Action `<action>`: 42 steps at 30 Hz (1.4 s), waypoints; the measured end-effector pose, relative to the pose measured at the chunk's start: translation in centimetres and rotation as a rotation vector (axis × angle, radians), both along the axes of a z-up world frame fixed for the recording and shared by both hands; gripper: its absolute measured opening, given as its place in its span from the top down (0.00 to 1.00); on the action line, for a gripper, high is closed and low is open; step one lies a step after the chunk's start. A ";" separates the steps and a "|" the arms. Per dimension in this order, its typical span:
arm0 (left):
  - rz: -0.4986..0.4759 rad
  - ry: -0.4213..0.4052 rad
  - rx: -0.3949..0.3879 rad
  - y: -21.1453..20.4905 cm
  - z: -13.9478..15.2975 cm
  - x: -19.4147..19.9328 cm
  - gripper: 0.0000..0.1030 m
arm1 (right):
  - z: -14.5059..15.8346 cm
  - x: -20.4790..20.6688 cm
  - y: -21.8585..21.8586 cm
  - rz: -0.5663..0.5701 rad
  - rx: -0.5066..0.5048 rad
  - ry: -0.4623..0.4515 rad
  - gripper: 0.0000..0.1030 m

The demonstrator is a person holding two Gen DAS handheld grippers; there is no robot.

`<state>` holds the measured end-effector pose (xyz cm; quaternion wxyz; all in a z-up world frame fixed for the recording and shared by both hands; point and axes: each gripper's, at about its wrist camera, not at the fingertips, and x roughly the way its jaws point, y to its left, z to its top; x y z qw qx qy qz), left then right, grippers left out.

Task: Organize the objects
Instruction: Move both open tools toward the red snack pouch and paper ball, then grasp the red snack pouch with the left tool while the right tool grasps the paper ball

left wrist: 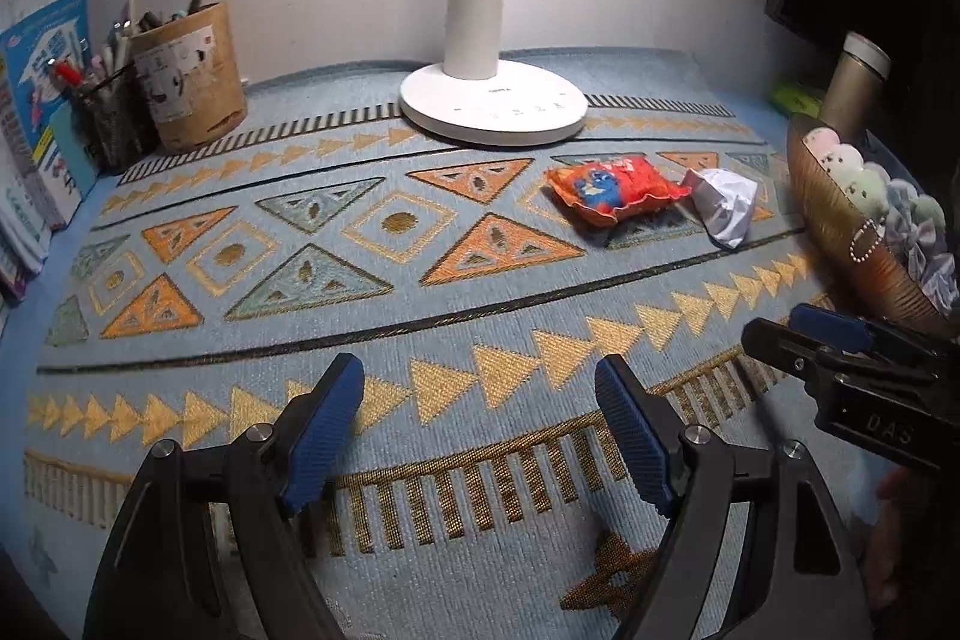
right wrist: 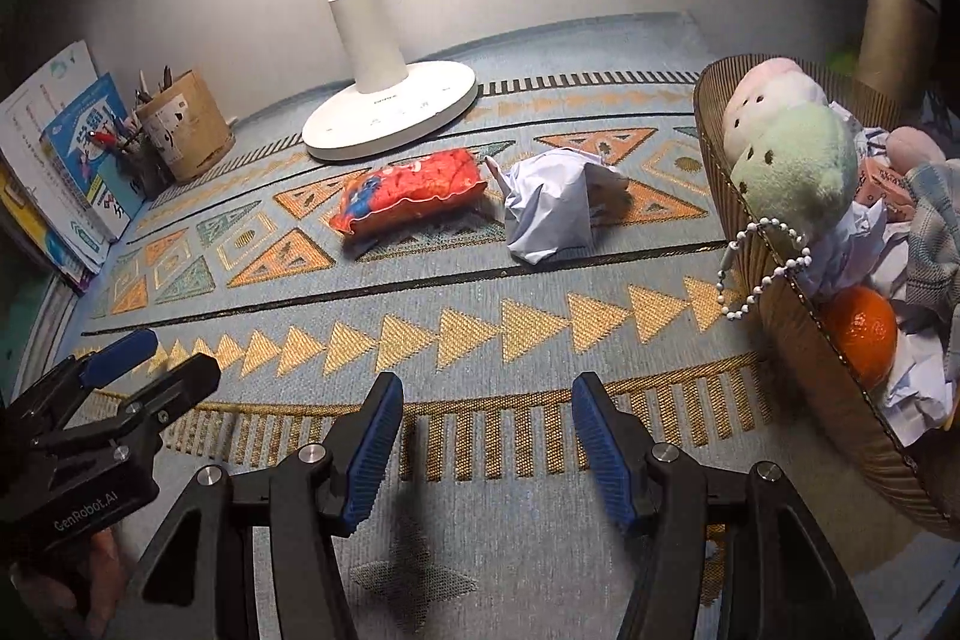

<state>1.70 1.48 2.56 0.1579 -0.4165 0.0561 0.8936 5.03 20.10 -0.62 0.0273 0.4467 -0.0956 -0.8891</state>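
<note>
hovering over the patterned mat (left wrist: 420, 292), both left tongs (left wrist: 480, 430) and right tongs (right wrist: 486, 448) gape wide, empty.

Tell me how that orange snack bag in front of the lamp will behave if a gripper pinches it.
The orange snack bag looks puffed with air, so it is probably light and will dent under the pads. Its glossy film may slip or crinkle. Lying flat on the woven mat, it should slide, not roll.

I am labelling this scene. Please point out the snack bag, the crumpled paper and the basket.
snack bag (right wrist: 408, 196): right wrist view, middle of its red front.
crumpled paper (right wrist: 555, 214): right wrist view, its white middle.
basket (right wrist: 780, 316): right wrist view, its ribbed outer wall.
</note>
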 end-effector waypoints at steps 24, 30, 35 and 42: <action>-0.622 0.017 -0.112 10.9 -1.5 -10.4 0.28 | 0.2 -7.1 2.6 -0.303 -0.117 0.051 0.42; -0.561 -0.004 -0.089 9.9 -1.1 -10.0 0.57 | 0.0 -6.8 2.7 -0.236 -0.171 0.052 0.62; -0.383 0.005 -0.085 6.4 0.5 -7.8 0.65 | 1.4 -4.7 0.5 -0.110 -0.130 0.098 0.64; -0.014 -0.094 0.086 -2.1 2.4 -2.5 0.65 | 4.4 1.6 -3.8 0.221 -0.119 0.150 0.63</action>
